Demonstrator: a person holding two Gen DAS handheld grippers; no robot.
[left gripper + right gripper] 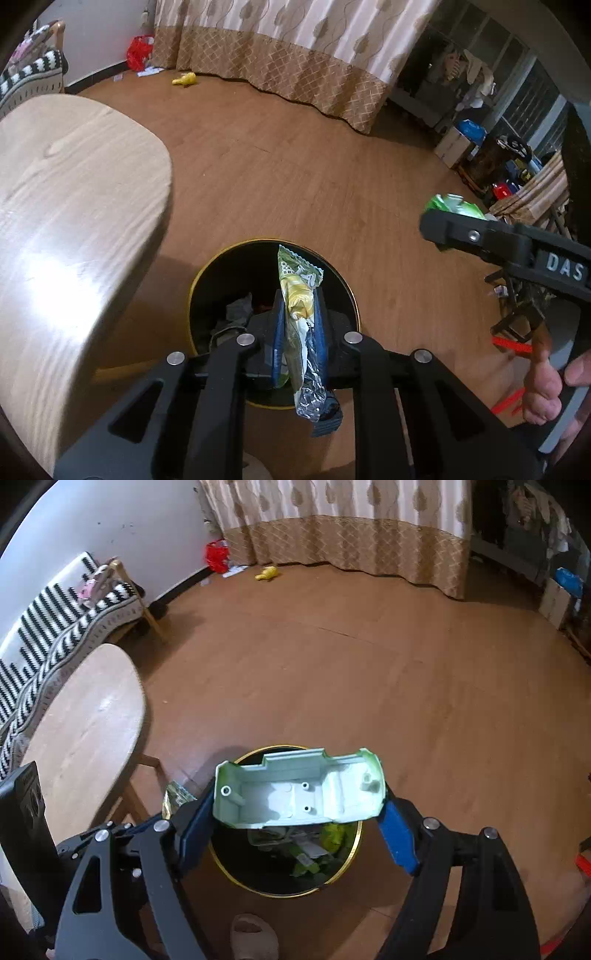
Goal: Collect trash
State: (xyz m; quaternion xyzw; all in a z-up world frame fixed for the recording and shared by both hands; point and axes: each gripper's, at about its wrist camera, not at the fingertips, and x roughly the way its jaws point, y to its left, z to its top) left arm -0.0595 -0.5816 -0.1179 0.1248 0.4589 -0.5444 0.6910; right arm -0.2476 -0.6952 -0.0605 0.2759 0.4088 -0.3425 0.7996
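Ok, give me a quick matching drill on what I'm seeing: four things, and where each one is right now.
Things:
1. crinkly green-and-yellow foil wrapper
2. pale green plastic toy-car shell
3. small yellow toy
4. round black gold-rimmed bin

Places:
A. on the floor by the curtain
B. pinched in the left tongs
C. on the floor under both tongs
D. spanning the right tongs

Pairs: 1-B, 2-D, 3-A, 4-C

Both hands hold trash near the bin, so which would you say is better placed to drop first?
Right, probably: its green shell hangs over the bin. The left's wrapper sits nearer the rim.
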